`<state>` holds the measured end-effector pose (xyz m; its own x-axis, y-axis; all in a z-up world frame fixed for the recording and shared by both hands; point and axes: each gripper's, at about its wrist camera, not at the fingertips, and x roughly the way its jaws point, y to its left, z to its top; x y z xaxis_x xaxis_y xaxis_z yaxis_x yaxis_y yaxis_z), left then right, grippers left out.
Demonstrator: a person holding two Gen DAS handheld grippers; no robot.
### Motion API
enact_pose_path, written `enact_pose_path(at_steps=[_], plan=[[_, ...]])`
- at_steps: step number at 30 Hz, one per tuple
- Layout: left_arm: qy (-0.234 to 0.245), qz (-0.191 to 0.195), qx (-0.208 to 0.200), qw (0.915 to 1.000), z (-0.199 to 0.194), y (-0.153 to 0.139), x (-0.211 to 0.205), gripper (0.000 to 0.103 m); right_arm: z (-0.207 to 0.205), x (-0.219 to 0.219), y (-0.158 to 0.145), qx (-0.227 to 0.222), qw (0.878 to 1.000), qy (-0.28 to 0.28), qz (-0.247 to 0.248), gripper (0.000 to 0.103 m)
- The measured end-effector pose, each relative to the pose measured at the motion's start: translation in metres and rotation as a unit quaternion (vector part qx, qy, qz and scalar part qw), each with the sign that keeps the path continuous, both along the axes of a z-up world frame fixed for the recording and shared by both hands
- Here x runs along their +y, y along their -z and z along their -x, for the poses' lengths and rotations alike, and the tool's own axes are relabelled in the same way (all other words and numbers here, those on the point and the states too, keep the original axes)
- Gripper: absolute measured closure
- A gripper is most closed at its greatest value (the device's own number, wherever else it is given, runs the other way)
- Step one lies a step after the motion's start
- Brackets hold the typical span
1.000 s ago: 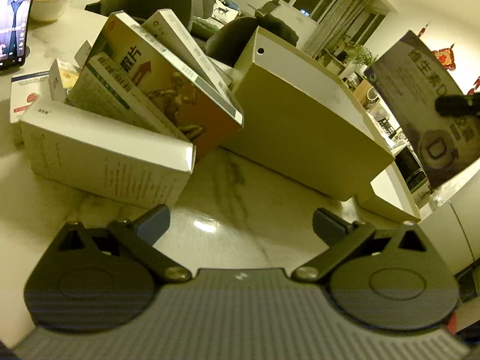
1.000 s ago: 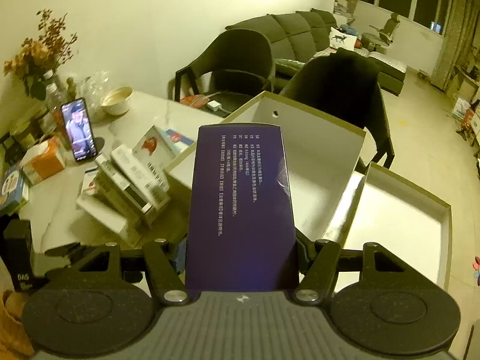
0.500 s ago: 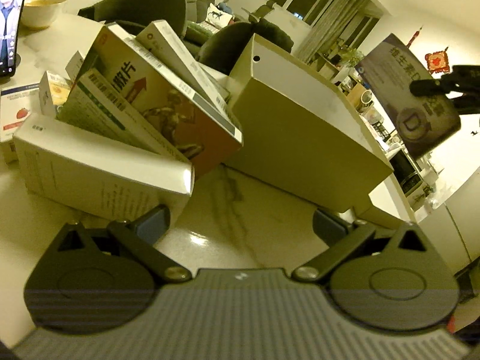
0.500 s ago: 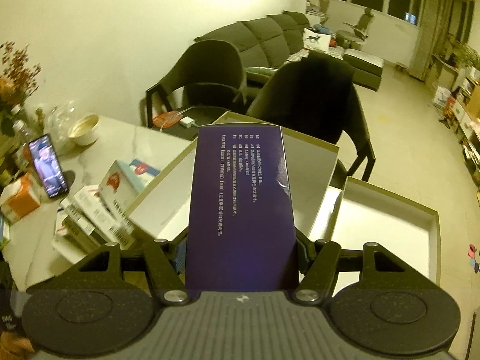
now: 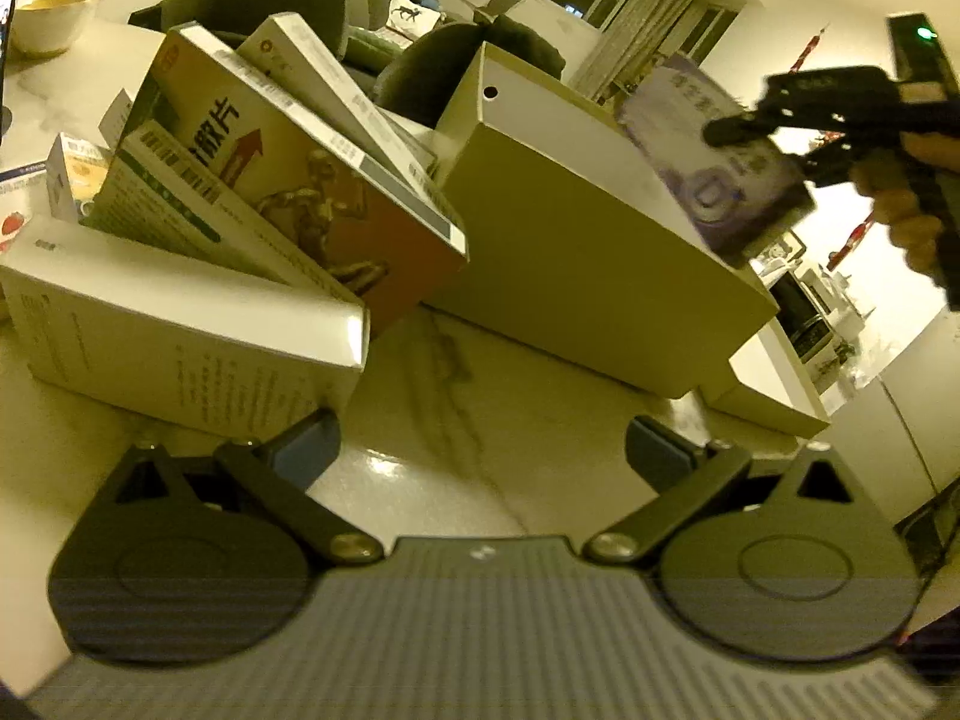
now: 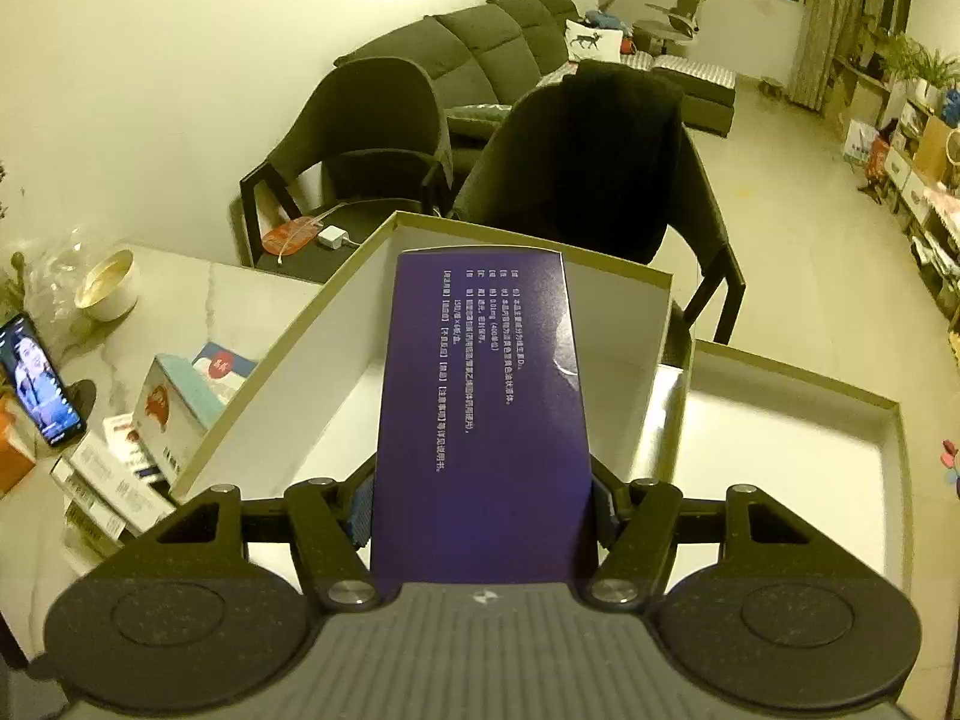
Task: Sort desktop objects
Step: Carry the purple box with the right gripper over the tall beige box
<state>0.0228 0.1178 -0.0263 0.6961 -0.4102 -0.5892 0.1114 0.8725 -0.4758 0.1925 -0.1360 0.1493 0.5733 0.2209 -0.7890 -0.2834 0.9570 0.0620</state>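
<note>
Above the open white box [image 6: 606,324], the right gripper [image 6: 480,510] pinches a purple medicine carton [image 6: 480,420]; it should lower flat inside before releasing. The left gripper's [image 5: 480,444] fingers are spread, empty.

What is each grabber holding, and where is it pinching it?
The right gripper pinches the purple box by its two long sides, near the lower end. The left gripper is open, holding nothing.

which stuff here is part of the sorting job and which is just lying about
Job: purple box in right gripper; open white box; pile of cartons; left gripper.
Lying about: phone, bowl, chairs, sofa.
</note>
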Motion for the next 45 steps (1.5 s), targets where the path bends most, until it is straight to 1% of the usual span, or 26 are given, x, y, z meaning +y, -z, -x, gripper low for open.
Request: enact_pose_path(at_steps=[6, 12, 16, 21, 30, 33, 45], plan=[[0.006, -0.003, -0.003, 1.0, 0.0, 0.002, 0.0, 0.0, -0.024, 0.011, 0.018, 0.015, 1.0, 0.01, -0.009, 0.036], [0.012, -0.003, 0.004, 0.9999, -0.002, 0.006, 0.0, 0.0, -0.042, 0.015, 0.033, 0.027, 0.999, 0.025, -0.017, 0.036], [0.013, 0.0, 0.01, 0.9999, -0.004, 0.009, 0.001, 0.0, -0.053, 0.015, 0.042, 0.03, 0.998, 0.046, -0.012, 0.036], [0.014, 0.001, 0.015, 0.9998, -0.005, 0.012, 0.001, 0.0, -0.072, 0.009, 0.057, 0.034, 0.996, 0.084, -0.008, 0.036], [0.015, 0.005, 0.023, 0.9996, -0.004, 0.014, 0.001, 0.0, -0.094, 0.007, 0.085, 0.03, 0.992, 0.125, 0.016, 0.036], [0.016, 0.004, 0.026, 0.9995, -0.004, 0.014, 0.001, 0.0, -0.099, 0.012, 0.089, 0.015, 0.991, 0.128, 0.036, 0.036], [0.017, 0.005, 0.024, 0.9996, -0.001, 0.013, 0.003, 0.0, -0.111, 0.034, 0.104, -0.003, 0.989, 0.127, 0.08, 0.036]])
